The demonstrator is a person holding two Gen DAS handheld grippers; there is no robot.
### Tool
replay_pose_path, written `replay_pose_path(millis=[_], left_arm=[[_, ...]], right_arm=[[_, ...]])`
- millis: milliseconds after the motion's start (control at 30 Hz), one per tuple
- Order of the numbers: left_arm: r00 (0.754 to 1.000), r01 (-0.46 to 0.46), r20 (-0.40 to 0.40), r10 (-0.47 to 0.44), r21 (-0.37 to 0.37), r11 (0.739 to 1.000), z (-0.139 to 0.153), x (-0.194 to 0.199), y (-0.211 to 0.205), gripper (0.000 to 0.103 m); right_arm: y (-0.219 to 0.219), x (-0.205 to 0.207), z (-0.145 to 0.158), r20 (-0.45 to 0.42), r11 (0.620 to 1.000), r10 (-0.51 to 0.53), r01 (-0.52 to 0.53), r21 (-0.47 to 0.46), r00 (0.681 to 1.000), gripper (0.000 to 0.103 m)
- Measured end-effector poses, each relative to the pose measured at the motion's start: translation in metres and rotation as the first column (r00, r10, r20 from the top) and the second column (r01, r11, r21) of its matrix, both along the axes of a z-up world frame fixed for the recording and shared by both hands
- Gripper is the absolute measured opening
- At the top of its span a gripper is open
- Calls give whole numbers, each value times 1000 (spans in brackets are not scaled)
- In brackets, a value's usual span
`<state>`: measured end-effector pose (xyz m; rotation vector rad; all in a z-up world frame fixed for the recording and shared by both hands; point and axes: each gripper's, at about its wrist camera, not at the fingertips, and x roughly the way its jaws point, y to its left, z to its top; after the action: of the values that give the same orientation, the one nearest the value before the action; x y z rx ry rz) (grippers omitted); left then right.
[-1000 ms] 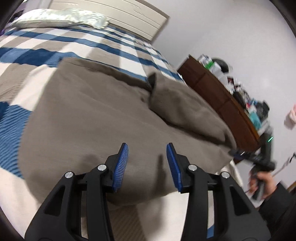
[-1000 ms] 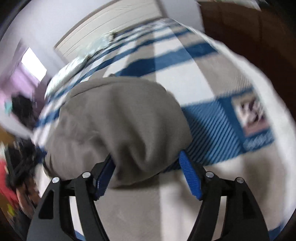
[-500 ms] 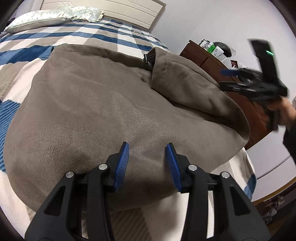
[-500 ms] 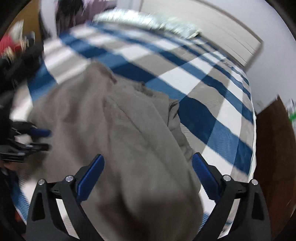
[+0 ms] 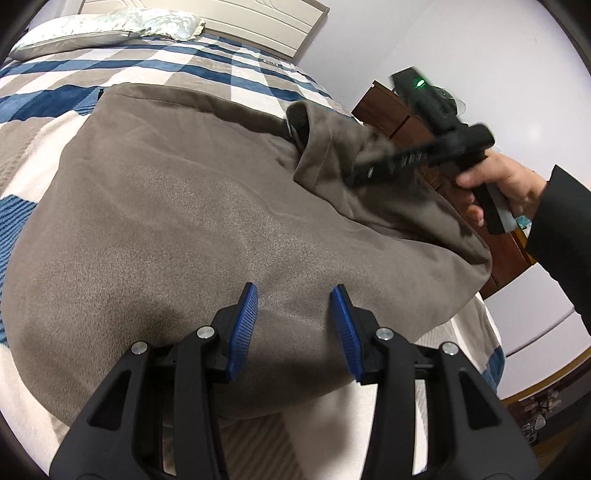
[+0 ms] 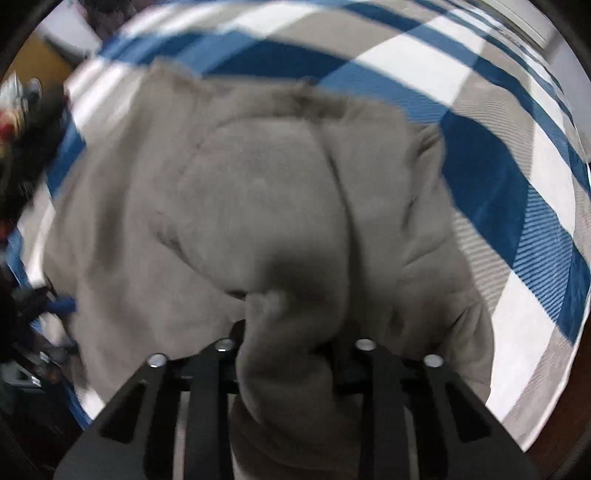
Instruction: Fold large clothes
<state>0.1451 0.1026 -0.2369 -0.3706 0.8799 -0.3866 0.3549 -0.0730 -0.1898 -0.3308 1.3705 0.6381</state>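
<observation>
Right gripper (image 6: 291, 343): we see its jaws, which have just been closing, pinched on a bunched fold of the grey-brown garment (image 5: 207, 229); the pads are buried in the cloth. In the left wrist view a hand (image 5: 498, 181) in a dark sleeve (image 5: 557, 236) carries it, tips down on the garment's far right part.
Left gripper (image 5: 293, 328): we hold it partly open over the garment's near edge, blue pads apart, nothing pinched between them.
Garment: we find it spread on the bed (image 5: 177, 70), over the blue, white and beige checked cover, with its long axis running from the near edge toward the headboard (image 5: 236, 18).
Right side of garment: a flap is raised and folded inward, standing above the flat part.
Pillow (image 5: 103, 31): at the head of the bed, well apart from the garment.
Wooden dresser (image 5: 391, 114): beside the bed, behind the right gripper.
</observation>
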Motion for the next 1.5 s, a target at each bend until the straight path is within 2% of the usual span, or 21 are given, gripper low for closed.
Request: replay_pose_path(millis=[100, 167, 300, 367, 433, 567, 633, 700, 733, 867, 967, 1000, 1033, 1067, 1100, 1200, 1267, 1333, 1367, 1400, 1500], left_arm=[[1000, 1, -2, -1, -9, 1000, -1, 0, 5, 42], [1000, 2, -4, -2, -14, 1000, -2, 1, 7, 42], [1000, 0, -11, 0, -27, 1000, -5, 3, 9, 42], [1000, -6, -19, 5, -44, 999, -7, 5, 13, 41], [1000, -8, -27, 7, -56, 998, -9, 5, 14, 39], [998, -39, -59, 36, -57, 998, -15, 9, 21, 21], [996, -47, -73, 42, -75, 996, -17, 11, 25, 18], [997, -44, -72, 38, -72, 996, -16, 11, 25, 18], [997, -43, -71, 38, -66, 997, -16, 11, 24, 18], [997, -39, -68, 35, -58, 998, -13, 11, 22, 18], [998, -35, -50, 33, -46, 998, -8, 11, 19, 18], [999, -31, -43, 30, -34, 999, -5, 11, 17, 18], [999, -27, -34, 26, -23, 999, -2, 10, 15, 15], [999, -27, -25, 27, -8, 1000, 1, 10, 14, 8], [999, -28, -21, 28, 3, 1000, 3, 10, 14, 6], [999, -41, -23, 41, 7, 999, 7, 6, 24, 5], [998, -54, -35, 54, 10, 999, 7, 5, 31, 4], [997, -60, -56, 60, 1, 998, 4, 5, 37, 3], [996, -59, -71, 58, -11, 998, 1, 5, 39, 3], [995, -57, -80, 56, -14, 998, -1, 6, 39, 3], [995, -45, -93, 46, 12, 999, -8, 7, 34, 3]], right_arm=[[-39, 20, 32, 28, 986, -117, 112, 120, 993, 19], [-64, 33, 48, 54, 970, -195, 185, 161, 979, 19], [-123, 62, 57, 87, 919, -371, 353, 177, 924, 19], [-148, 70, 45, 61, 893, -432, 418, 167, 900, 19], [-178, 78, 18, 30, 859, -501, 494, 135, 865, 18], [-226, 63, -46, -78, 764, -633, 637, 100, 771, 22], [-221, 46, -62, -78, 768, -629, 634, 94, 773, 33], [-218, 29, -61, -36, 775, -622, 621, 119, 782, 40], [-220, 22, -55, -20, 766, -633, 629, 135, 774, 45], [-230, -13, -13, 46, 734, -667, 644, 217, 744, 51], [-218, -55, 29, 111, 761, -631, 584, 284, 768, 51], [-207, -79, 45, 138, 773, -610, 547, 321, 780, 49], [-199, -93, 51, 141, 778, -597, 527, 340, 790, 42], [-191, -108, 54, 128, 781, -585, 513, 357, 801, 37], [-181, -120, 54, 112, 785, -570, 500, 366, 814, 31], [-153, -158, 31, 73, 799, -552, 502, 332, 830, 24], [-149, -168, 2, 31, 783, -584, 553, 286, 811, 19], [-160, -167, -24, -12, 728, -650, 626, 279, 760, 2], [-167, -167, -36, -47, 693, -681, 663, 284, 731, 0], [-171, -164, -44, -69, 674, -691, 676, 298, 720, 0], [-162, -155, -52, -42, 696, -683, 667, 265, 729, 0]])
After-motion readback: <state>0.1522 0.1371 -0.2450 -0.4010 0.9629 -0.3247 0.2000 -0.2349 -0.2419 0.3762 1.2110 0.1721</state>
